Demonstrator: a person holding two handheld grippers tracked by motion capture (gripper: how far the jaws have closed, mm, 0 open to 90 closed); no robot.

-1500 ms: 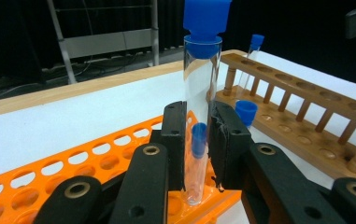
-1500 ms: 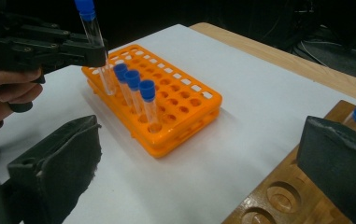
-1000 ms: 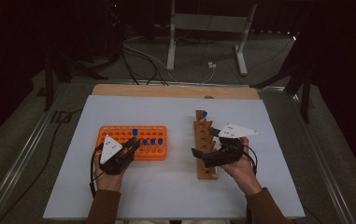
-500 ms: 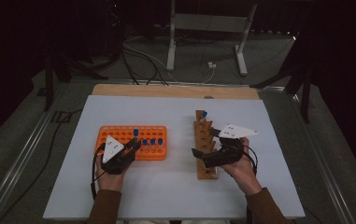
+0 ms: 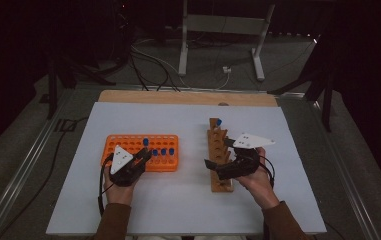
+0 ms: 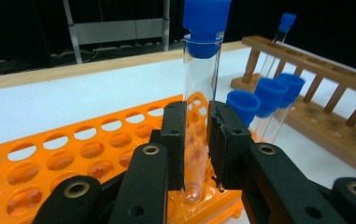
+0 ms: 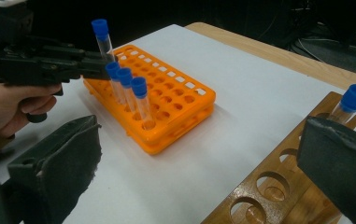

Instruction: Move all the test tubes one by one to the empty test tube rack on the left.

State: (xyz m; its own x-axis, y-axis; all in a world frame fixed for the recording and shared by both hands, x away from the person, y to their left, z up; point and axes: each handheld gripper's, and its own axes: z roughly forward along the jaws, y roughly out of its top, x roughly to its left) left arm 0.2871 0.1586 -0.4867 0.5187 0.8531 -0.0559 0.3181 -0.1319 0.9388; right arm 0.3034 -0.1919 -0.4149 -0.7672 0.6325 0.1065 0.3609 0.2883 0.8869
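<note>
My left tool [image 6: 195, 144] grips a blue-capped tube [image 6: 199, 93] above the orange rack [image 5: 128, 144]; my right tool [image 7: 203, 177] gapes wide over the wooden rack's [image 5: 217, 165] near end.

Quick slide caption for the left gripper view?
Left gripper clamps a blue-capped test tube above the orange rack, wooden rack beyond.

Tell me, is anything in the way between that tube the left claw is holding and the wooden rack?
Nothing visible blocks it. The left gripper has its jaws shut on a blue-capped tube, raised above the three tubes left in the orange rack. Between that rack and the wooden rack lies bare white table.
</note>
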